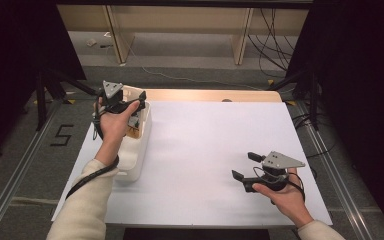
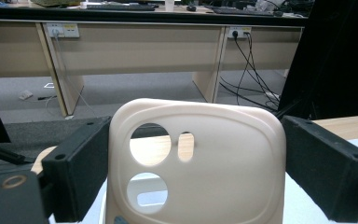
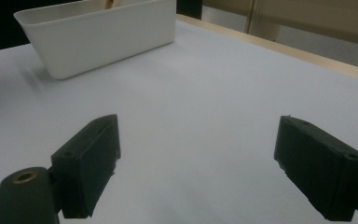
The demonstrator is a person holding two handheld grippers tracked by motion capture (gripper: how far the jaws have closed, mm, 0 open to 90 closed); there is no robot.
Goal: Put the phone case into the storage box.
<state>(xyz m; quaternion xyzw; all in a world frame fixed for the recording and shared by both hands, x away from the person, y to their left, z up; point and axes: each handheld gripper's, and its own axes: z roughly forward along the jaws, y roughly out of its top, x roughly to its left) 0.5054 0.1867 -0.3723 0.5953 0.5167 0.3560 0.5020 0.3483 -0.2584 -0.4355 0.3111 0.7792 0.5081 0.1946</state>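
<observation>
A cream phone case with round camera holes stands upright between the jaws of my left gripper, and both black pads press its sides. From above, my left gripper holds that case over the far end of a white bin at the table's left edge. A few small items lie in the bin, too small to make out. My right gripper hovers open over the white table sheet at the front right, with nothing between its jaws. The bin sits well beyond it.
A white sheet covers the table, and a wooden edge shows at the back. Desk legs and loose cables stand beyond the table. Black stands flank both sides, and a "5" marking is on the floor at left.
</observation>
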